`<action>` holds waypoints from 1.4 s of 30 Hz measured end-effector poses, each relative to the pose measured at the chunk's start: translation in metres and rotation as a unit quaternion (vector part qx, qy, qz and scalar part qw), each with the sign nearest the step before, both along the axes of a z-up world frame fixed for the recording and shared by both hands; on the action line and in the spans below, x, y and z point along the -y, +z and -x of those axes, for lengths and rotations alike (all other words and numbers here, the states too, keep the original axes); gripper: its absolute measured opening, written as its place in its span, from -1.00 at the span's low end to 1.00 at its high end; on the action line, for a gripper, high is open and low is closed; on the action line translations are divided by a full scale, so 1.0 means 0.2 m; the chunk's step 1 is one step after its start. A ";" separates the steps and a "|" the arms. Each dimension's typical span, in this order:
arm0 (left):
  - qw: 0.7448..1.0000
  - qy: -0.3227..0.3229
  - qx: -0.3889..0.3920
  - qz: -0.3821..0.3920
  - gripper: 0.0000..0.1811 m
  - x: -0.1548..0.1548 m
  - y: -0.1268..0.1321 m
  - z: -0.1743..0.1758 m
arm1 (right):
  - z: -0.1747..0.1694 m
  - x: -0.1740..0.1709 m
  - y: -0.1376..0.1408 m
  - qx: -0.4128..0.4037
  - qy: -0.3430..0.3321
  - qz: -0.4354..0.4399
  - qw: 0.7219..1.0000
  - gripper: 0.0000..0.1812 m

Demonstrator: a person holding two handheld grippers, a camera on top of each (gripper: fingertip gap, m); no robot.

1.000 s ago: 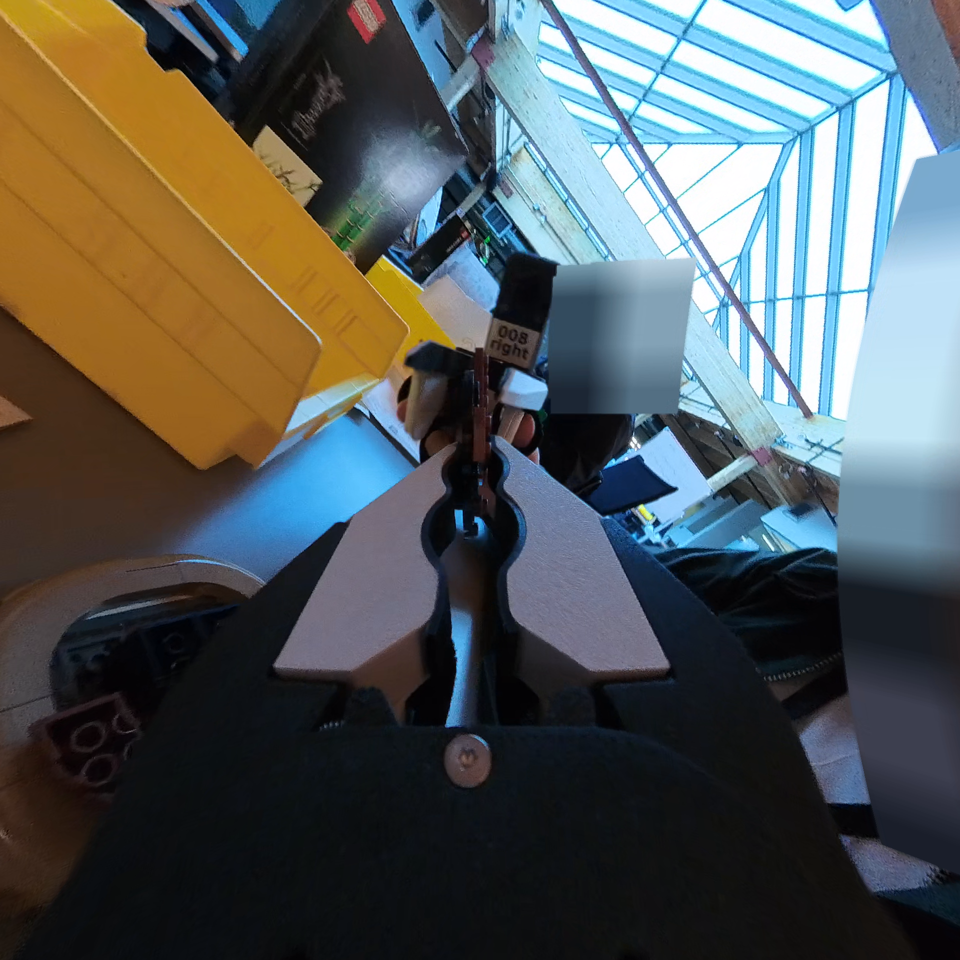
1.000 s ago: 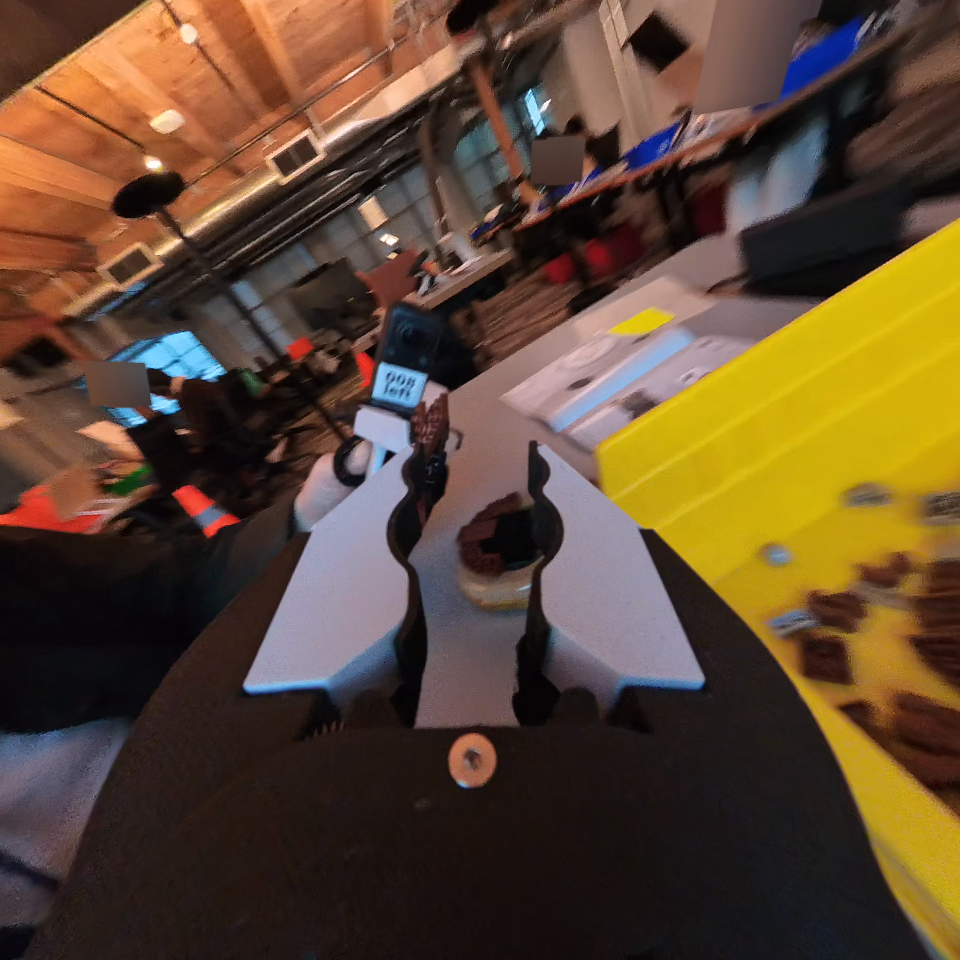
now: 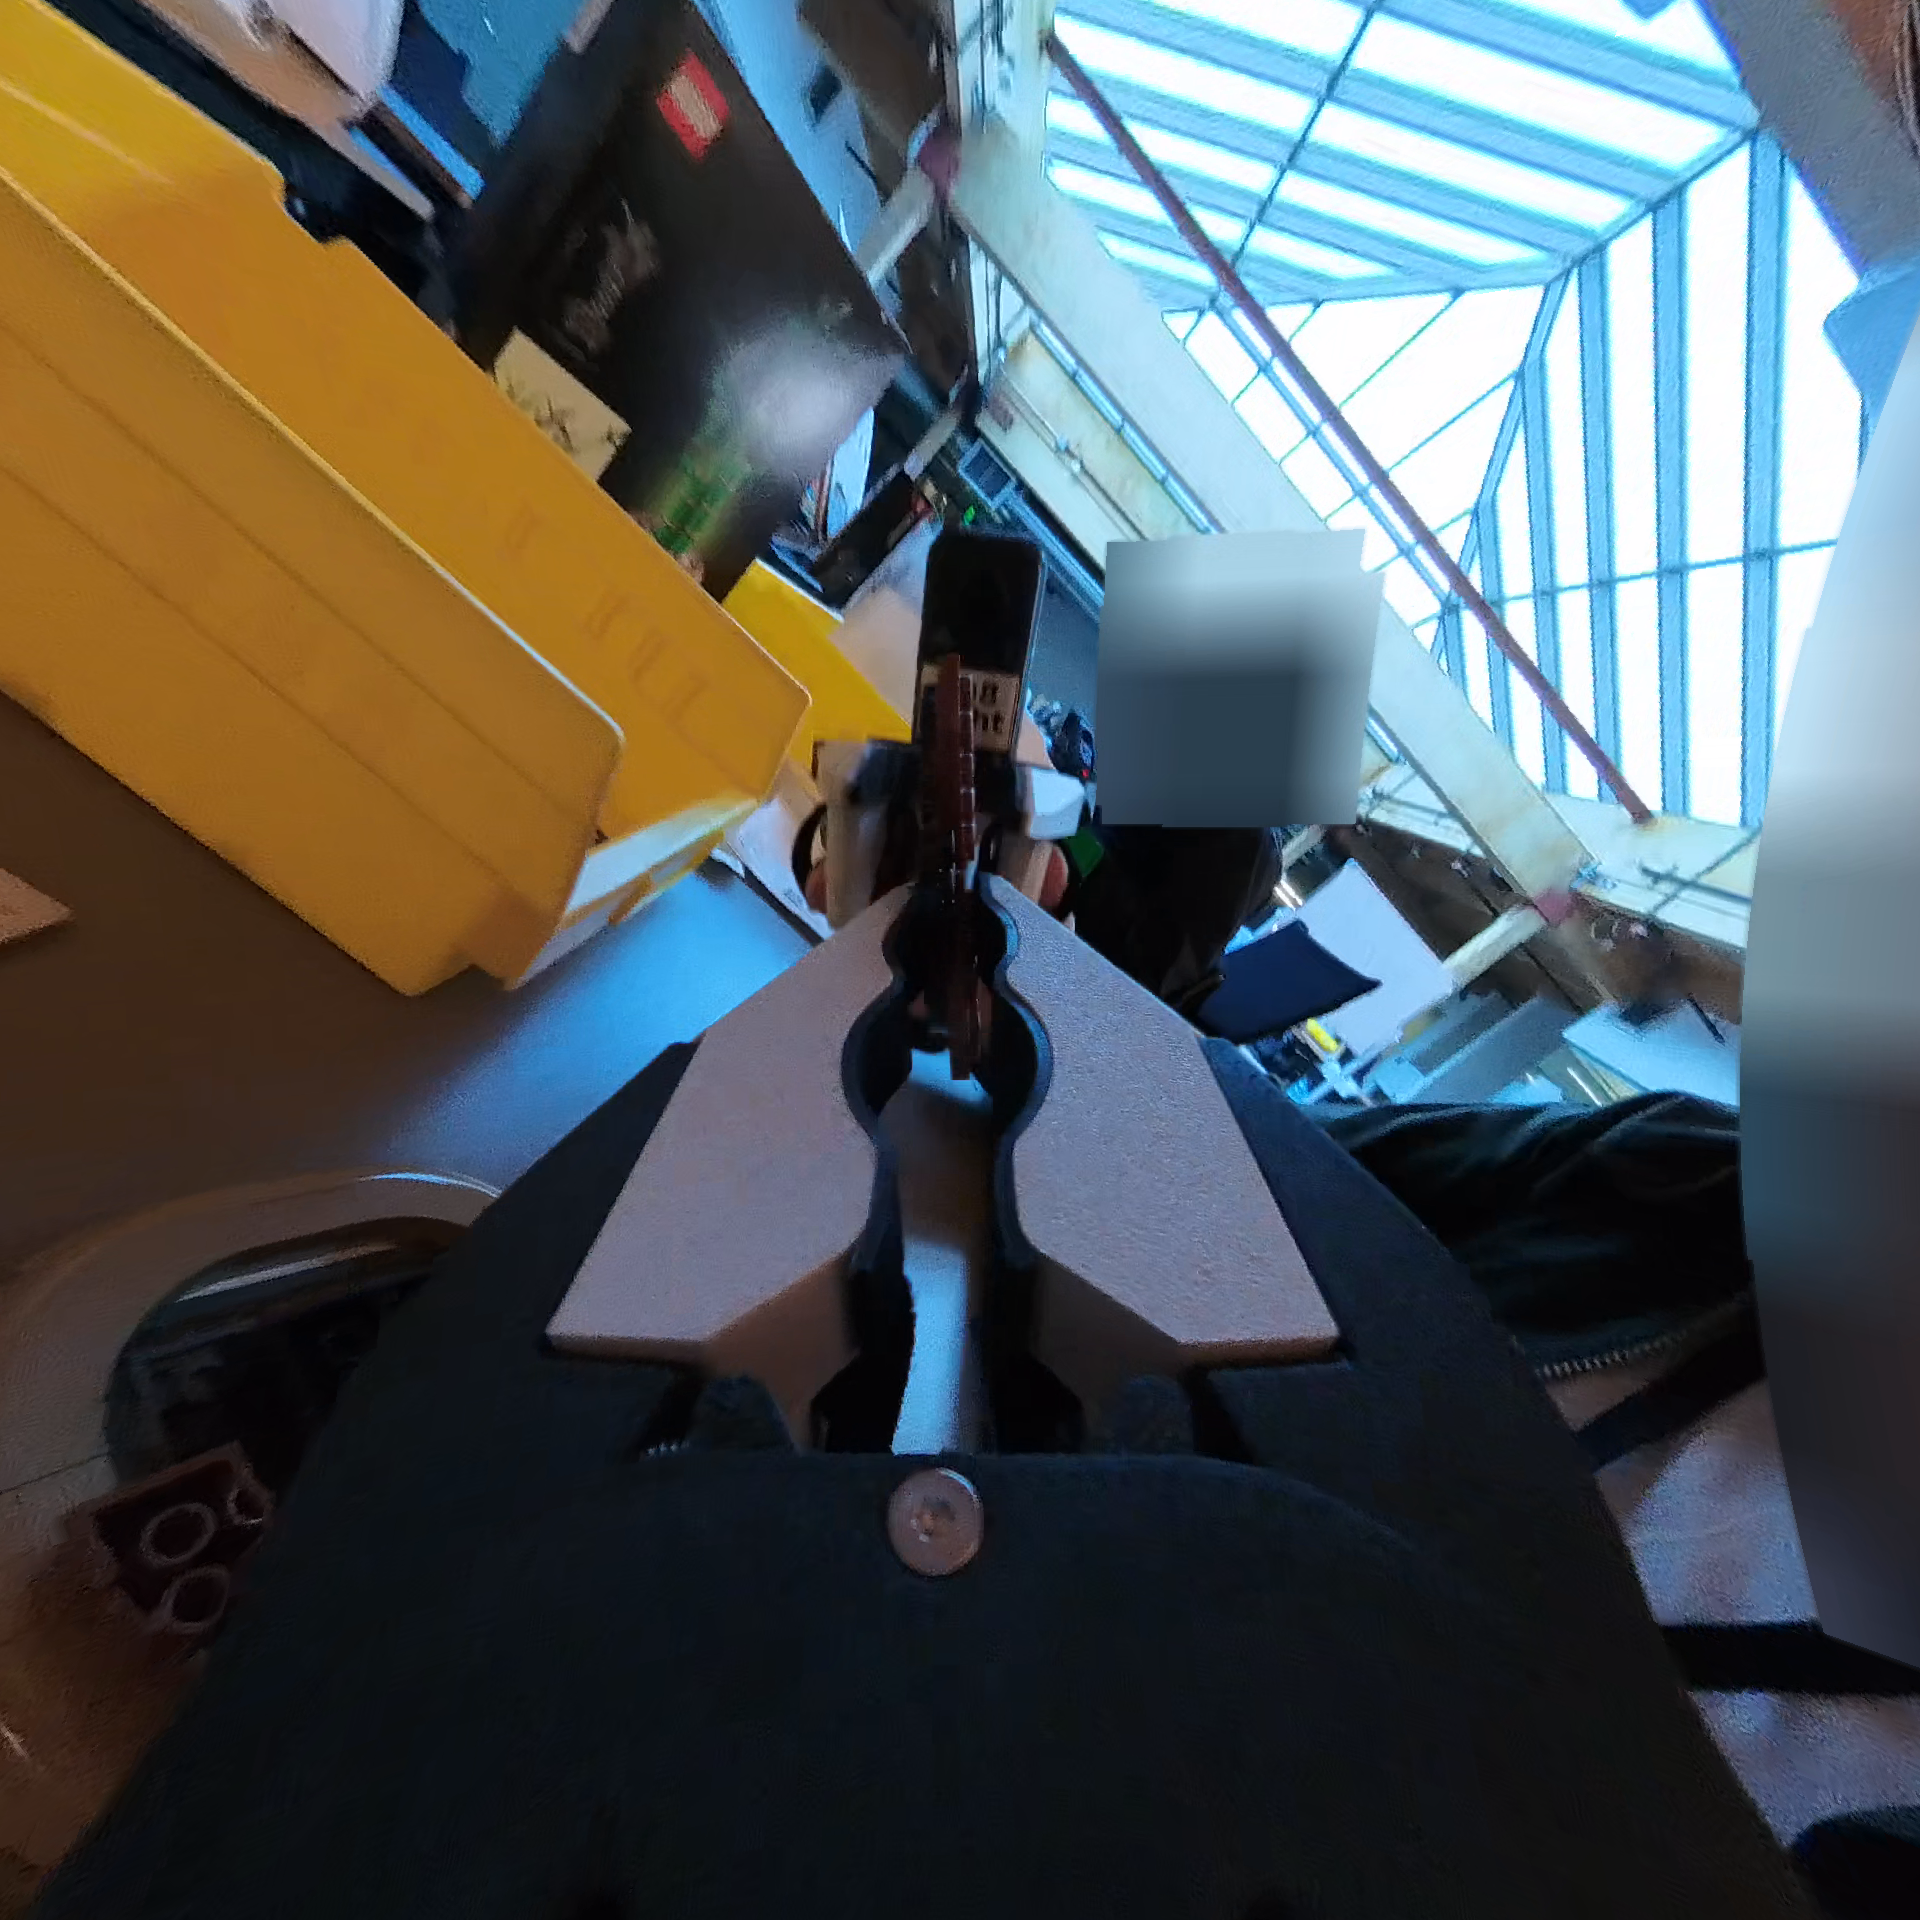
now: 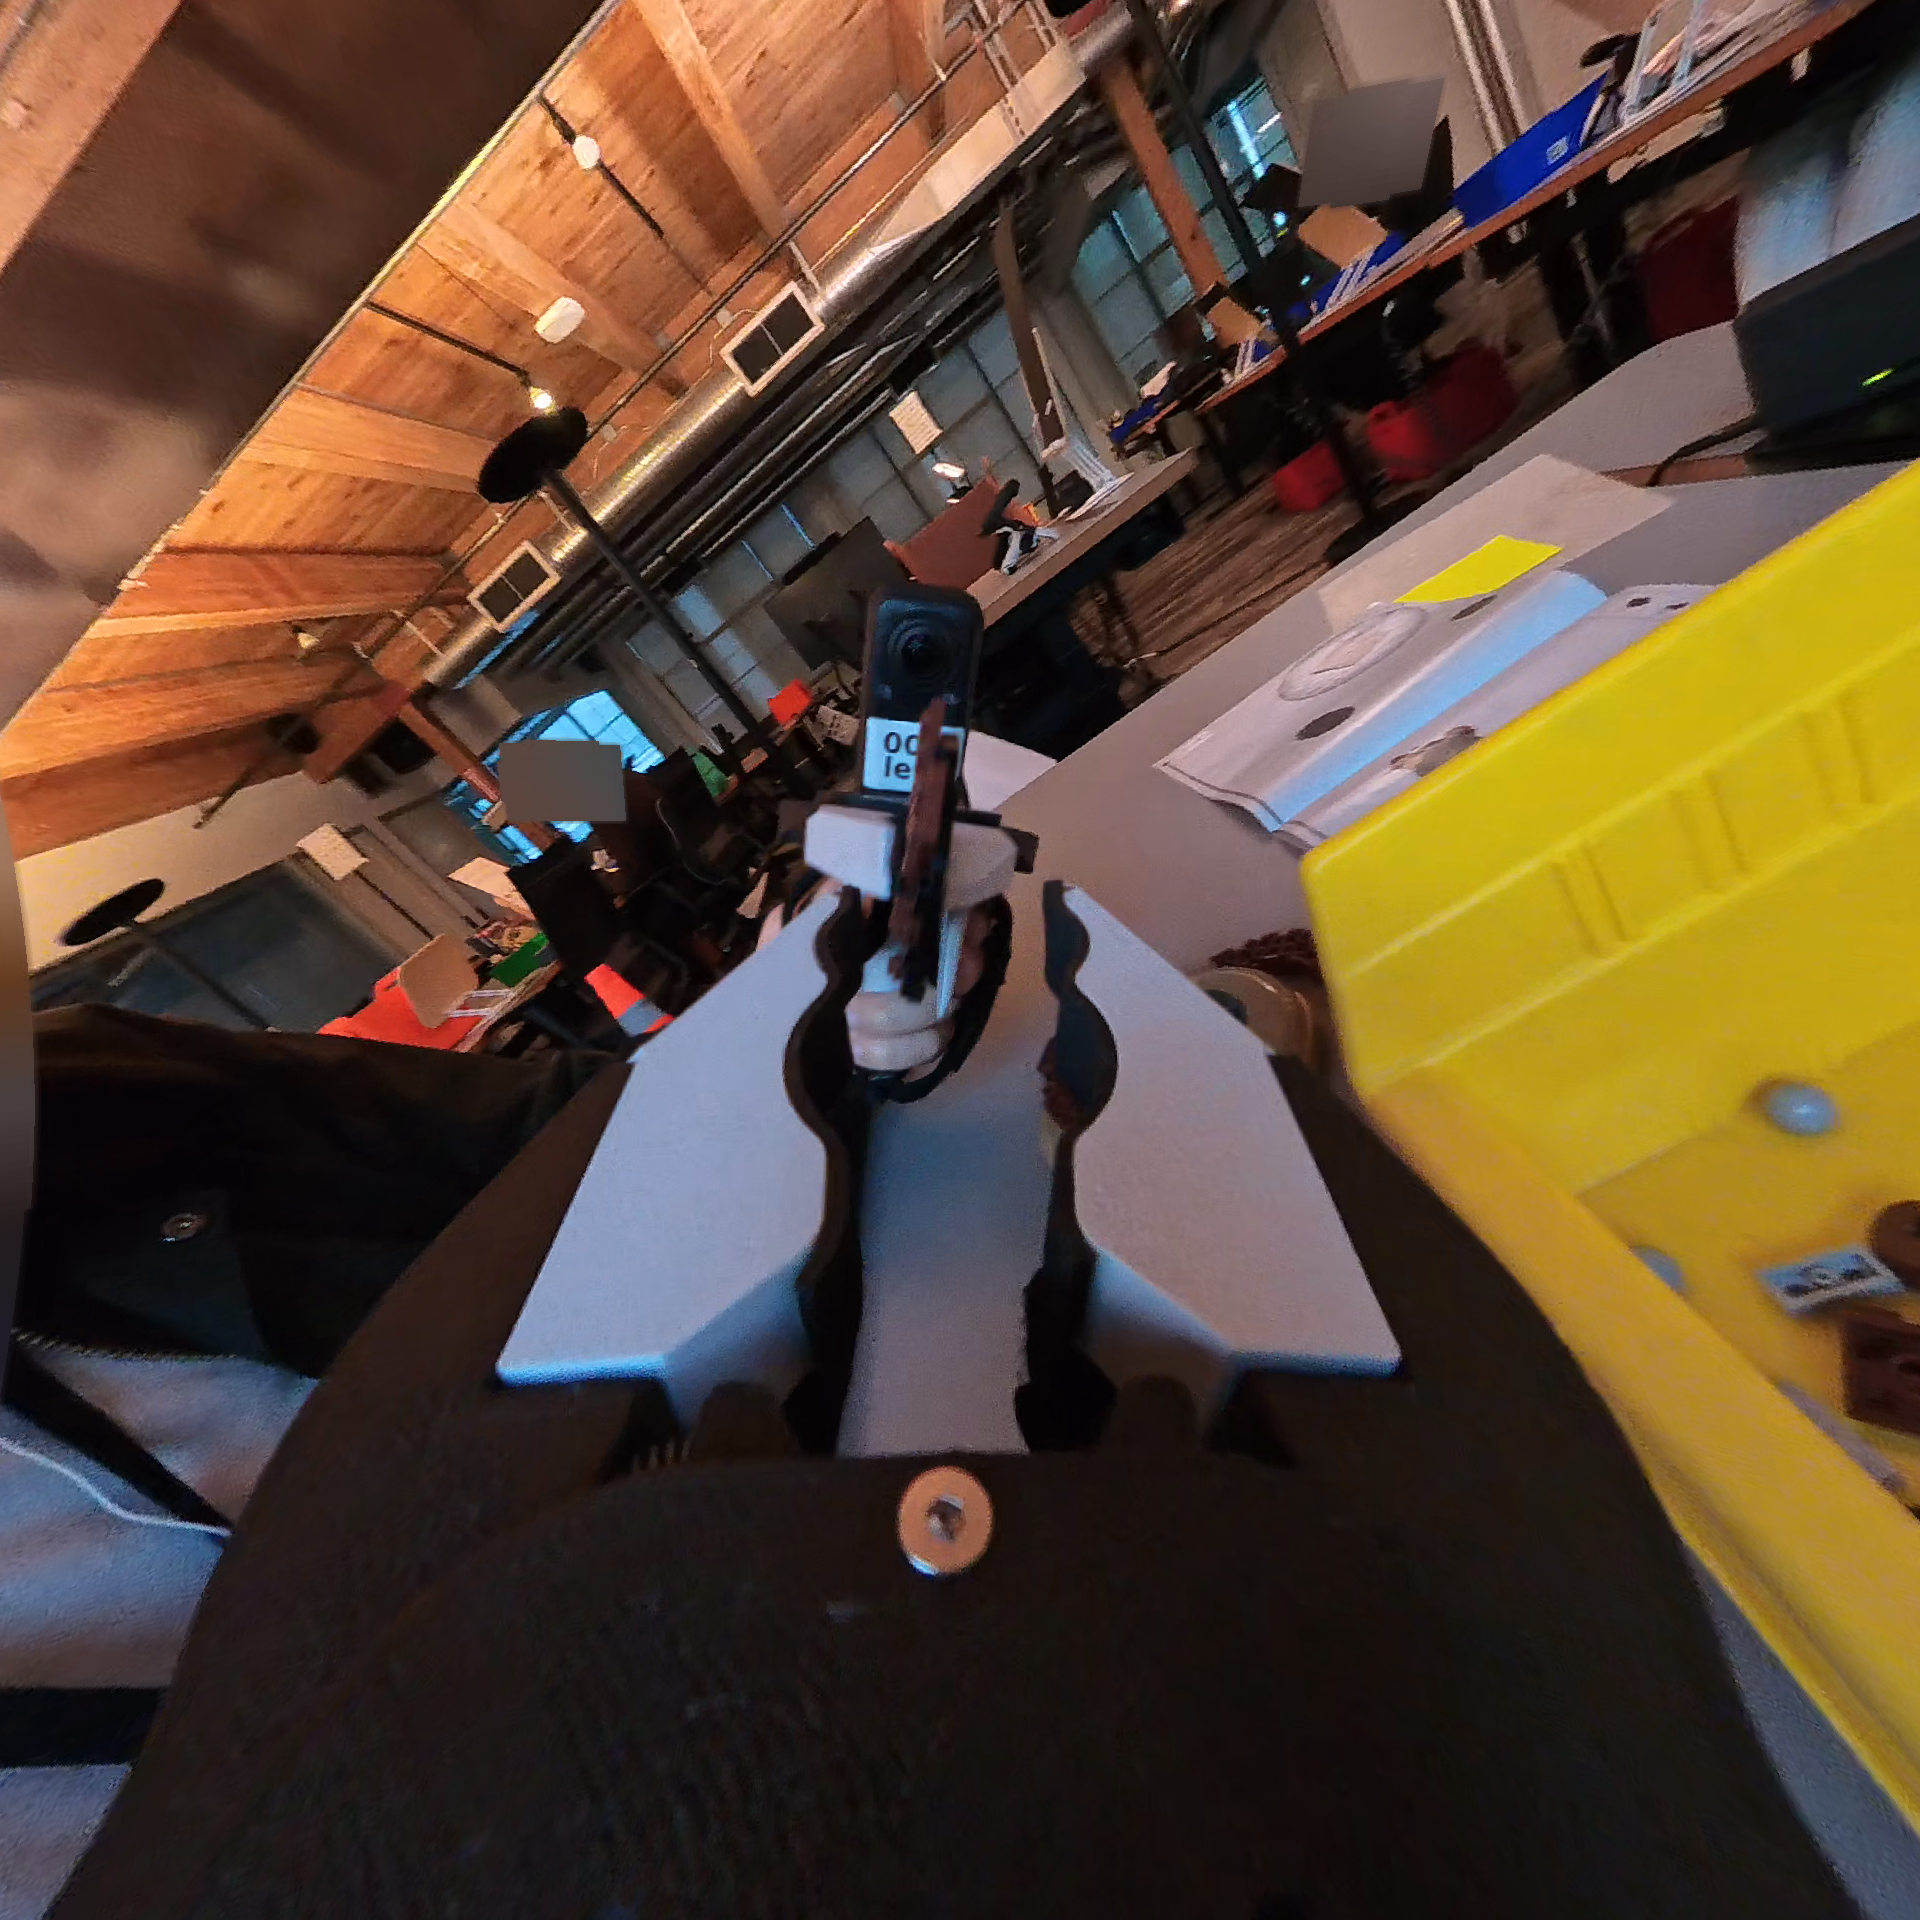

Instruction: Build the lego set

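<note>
Progress: midway, small brown brick stack [image 3: 951, 831] built, many loose pieces [image 4: 1881, 1351] left in yellow bin [image 4: 1621, 935] | Left gripper [image 3: 951, 914]: jaws clenched on stack, raised above surface [image 3: 260, 1039] | Right gripper [image 4: 951, 914]: jaws released, empty, facing stack | Look: thin, edge-on, studded, reddish-brown

The bins [image 3: 312, 582] at the left of the left wrist view are bright yellow. The brick plate [image 3: 951, 831] at centre is reddish brown, and the bricks [image 3: 171, 1548] at lower left are dark maroon. The left gripper [image 3: 948, 920] has pale grey fingers on a black body (the right gripper [image 4: 951, 935] is coloured likewise). At upper left of the right wrist view, the ceiling [image 4: 436, 343] is orange-brown wood.
</note>
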State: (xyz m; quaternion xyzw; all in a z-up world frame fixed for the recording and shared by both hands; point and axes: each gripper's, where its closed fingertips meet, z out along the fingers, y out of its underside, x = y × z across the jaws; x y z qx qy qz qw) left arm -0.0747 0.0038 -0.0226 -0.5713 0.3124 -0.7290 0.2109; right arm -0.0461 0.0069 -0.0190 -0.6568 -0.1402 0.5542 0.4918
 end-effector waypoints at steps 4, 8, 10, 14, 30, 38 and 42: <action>0.999 0.005 0.002 -0.034 -0.93 0.02 0.02 0.00 | 0.10 0.01 -0.01 -0.027 0.038 0.029 0.998 -0.76; 0.999 -0.040 0.022 -0.027 -0.71 0.09 0.05 -0.01 | 0.16 0.05 -0.01 -0.031 0.079 0.051 0.995 -0.94; 0.999 -0.050 0.011 -0.015 -0.75 0.09 0.04 0.00 | 0.17 0.06 -0.03 -0.011 0.077 0.048 0.996 -0.94; 0.999 0.016 -0.002 -0.046 -0.94 -0.02 0.05 0.04 | 0.14 0.05 0.08 -0.028 0.041 -0.027 0.998 -0.73; 0.999 -0.021 -0.036 0.029 -0.93 0.02 -0.05 0.00 | 0.12 0.06 -0.04 0.363 -0.104 -0.346 0.859 -0.90; 0.997 -0.045 -0.041 0.048 -0.93 0.05 -0.06 -0.01 | 0.14 0.07 -0.07 0.409 -0.098 -0.374 0.826 -0.96; 0.996 -0.057 -0.037 0.057 -0.93 0.07 -0.06 -0.01 | 0.14 0.11 -0.06 0.409 -0.086 -0.390 0.820 -0.95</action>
